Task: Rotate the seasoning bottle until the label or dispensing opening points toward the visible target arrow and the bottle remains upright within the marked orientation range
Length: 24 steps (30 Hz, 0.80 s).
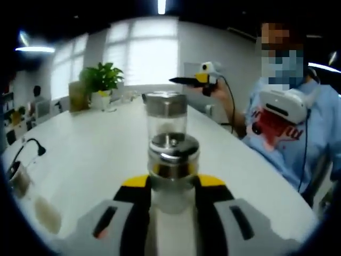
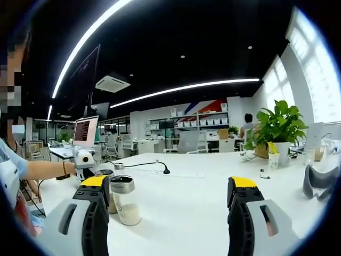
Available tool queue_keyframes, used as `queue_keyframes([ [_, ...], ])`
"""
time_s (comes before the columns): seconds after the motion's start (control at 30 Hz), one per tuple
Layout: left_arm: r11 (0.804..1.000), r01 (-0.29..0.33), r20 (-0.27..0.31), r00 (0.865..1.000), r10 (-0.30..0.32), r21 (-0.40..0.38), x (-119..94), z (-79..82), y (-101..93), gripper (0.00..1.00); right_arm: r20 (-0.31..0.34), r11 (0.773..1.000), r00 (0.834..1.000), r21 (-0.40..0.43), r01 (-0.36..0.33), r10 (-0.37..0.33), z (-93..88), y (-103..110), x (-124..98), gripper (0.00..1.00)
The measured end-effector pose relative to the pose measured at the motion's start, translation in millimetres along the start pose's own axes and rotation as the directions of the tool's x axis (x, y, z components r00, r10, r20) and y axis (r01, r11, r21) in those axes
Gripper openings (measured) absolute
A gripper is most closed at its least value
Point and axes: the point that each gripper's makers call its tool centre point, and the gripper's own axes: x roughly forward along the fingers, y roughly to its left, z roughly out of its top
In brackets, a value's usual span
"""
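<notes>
A seasoning bottle (image 1: 173, 154) with a metal cap and white contents stands upright on the white table (image 1: 85, 160). My left gripper (image 1: 173, 181) has its yellow-tipped jaws pressed against both sides of it. Right behind it stands a taller clear jar (image 1: 166, 112) with a metal lid. Across the table, a person's hand holds my right gripper (image 1: 198, 80) up in the air. In the right gripper view, my right gripper (image 2: 169, 184) is wide open with nothing between its jaws. There a metal-lidded bottle (image 2: 126, 201) with white powder stands just right of its left jaw. The left gripper (image 2: 84, 159) is behind that.
A potted plant (image 1: 101, 80) (image 2: 277, 125) stands at the table's far end. A black cable (image 2: 154, 165) lies across the tabletop (image 2: 186, 213), and a grey object (image 2: 319, 184) sits at the right. A person in a blue shirt (image 1: 314, 133) sits at the table edge. A screen (image 2: 85, 130) stands behind.
</notes>
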Motion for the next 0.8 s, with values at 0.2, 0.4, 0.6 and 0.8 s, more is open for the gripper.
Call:
queue_keyframes([
  [0.2, 0.999, 0.043, -0.004, 0.999, -0.043, -0.002, 4.8, -0.5, -4.7, 0.34, 0.008, 1.0, 1.0, -0.015, 0.018, -0.017, 3.2, -3.3, -0.4, 0.95],
  [0.4, 0.999, 0.046, 0.007, 0.999, -0.046, 0.01, 3.7, -1.5, -0.6, 0.34, -0.003, 1.0, 1.0, -0.018, 0.021, -0.021, 0.8, -4.5, 1.6, 0.95],
  [0.6, 0.999, 0.03, -0.02, 0.999, -0.03, -0.01, 2.3, -3.4, 4.1, 0.38, -0.008, 0.998, 0.998, -0.017, 0.059, -0.059, -2.1, -14.3, 1.6, 0.96],
  [0.8, 0.999, 0.005, 0.01, 1.0, -0.005, -0.048, -6.1, -0.3, 3.7, 0.5, -0.01, 0.998, 0.999, -0.019, 0.052, -0.052, -2.5, -13.1, 2.4, 0.96],
])
